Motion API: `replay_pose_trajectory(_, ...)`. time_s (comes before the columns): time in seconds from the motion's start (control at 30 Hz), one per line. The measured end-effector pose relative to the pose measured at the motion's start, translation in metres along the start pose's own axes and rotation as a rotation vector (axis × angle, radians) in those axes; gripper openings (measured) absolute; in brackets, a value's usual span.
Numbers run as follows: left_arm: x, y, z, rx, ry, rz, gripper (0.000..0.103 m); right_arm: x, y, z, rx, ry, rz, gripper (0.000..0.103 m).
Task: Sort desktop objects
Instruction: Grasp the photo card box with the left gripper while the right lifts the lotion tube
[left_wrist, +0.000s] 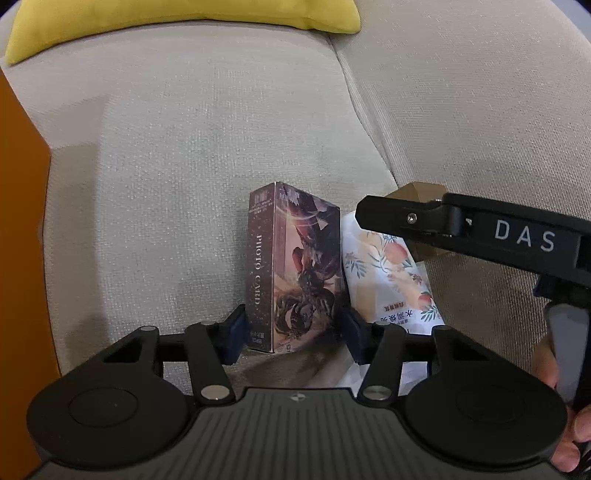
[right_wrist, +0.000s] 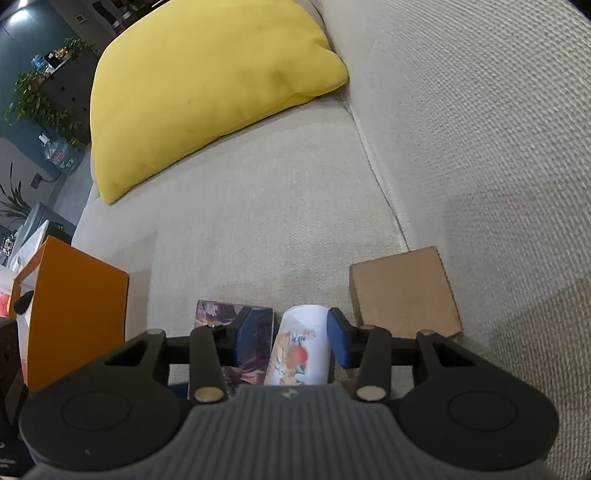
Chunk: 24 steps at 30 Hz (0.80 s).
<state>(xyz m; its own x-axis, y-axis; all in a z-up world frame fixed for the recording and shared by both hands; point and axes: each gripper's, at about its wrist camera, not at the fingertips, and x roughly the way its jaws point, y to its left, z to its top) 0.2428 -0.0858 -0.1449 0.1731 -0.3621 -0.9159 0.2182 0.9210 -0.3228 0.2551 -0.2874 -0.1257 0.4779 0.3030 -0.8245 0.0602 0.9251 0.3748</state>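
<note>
The photo card box (left_wrist: 293, 269) lies on the sofa (left_wrist: 184, 147) between the left tongs (left_wrist: 293, 334), pads barely clear. Right view: the right tongs (right_wrist: 291, 338) straddle the tissue pack (right_wrist: 301, 347), grip uncertain; brown box (right_wrist: 404, 295) unsorted, orange box (right_wrist: 77, 314) left.
</note>
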Motion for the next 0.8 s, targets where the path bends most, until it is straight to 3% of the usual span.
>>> replay_pose_trajectory(0.03,-0.002,0.0,-0.001,0.001,-0.009,0.001,0.06,0.0,-0.001,0.0,0.004,0.001,0.003,0.046)
replay_pose_trajectory(0.07,-0.004,0.0,-0.002,0.0,-0.021,-0.001,0.051,-0.001,-0.001,-0.001,0.005,0.003,0.005,0.047)
replay_pose_trajectory(0.17,-0.018,0.003,-0.003,-0.007,-0.05,-0.035,0.038,-0.002,-0.002,0.0,0.01,0.023,0.003,0.051)
replay_pose_trajectory(0.27,-0.028,0.002,-0.006,0.013,-0.075,-0.045,0.03,-0.003,-0.003,-0.001,0.031,0.063,0.009,0.054)
replay_pose_trajectory(0.47,-0.035,-0.003,-0.015,0.045,-0.1,-0.041,0.026,-0.006,-0.005,-0.007,0.086,0.163,0.029,0.06)
replay_pose_trajectory(0.67,-0.036,0.001,-0.029,0.04,-0.105,-0.061,0.026,-0.035,-0.002,-0.022,0.11,0.137,0.051,0.06)
replay_pose_trajectory(0.8,-0.035,0.003,-0.03,0.025,-0.11,-0.089,0.026,-0.036,-0.013,-0.044,0.18,0.204,0.044,0.06)
